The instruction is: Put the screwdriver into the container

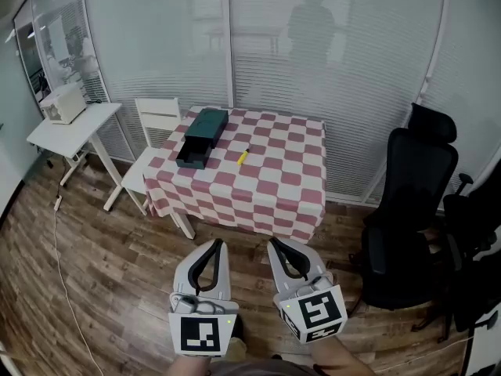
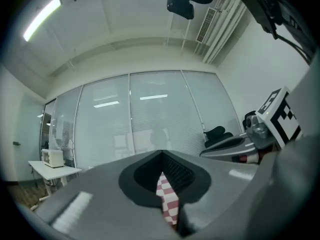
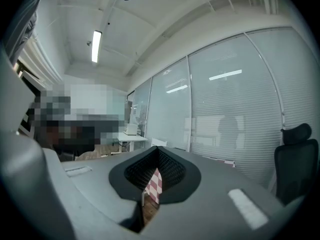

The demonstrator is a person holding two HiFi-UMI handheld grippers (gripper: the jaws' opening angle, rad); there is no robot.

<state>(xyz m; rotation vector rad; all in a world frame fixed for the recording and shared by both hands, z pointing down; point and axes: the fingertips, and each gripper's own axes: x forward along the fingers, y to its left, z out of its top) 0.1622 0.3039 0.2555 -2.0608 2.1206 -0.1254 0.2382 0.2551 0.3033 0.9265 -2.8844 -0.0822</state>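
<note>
Not started: screwdriver (image 1: 243,157) on table (image 1: 270,190) near container (image 1: 202,137); left gripper (image 1: 216,245), right gripper (image 1: 275,247) closed, empty, well apart from it.

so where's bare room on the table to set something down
Right half of the checkered table, right of the screwdriver, is bare; so is the front edge strip. The container crowds the left side.

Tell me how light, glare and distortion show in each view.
Head view: even light, edges bowed, a figure's faint reflection in the glass wall, screwdriver small but clear. Left gripper view: heavy fisheye, dark corners, bright ceiling light, left tool blurred. Right gripper view: same fisheye and dark corners.
</note>
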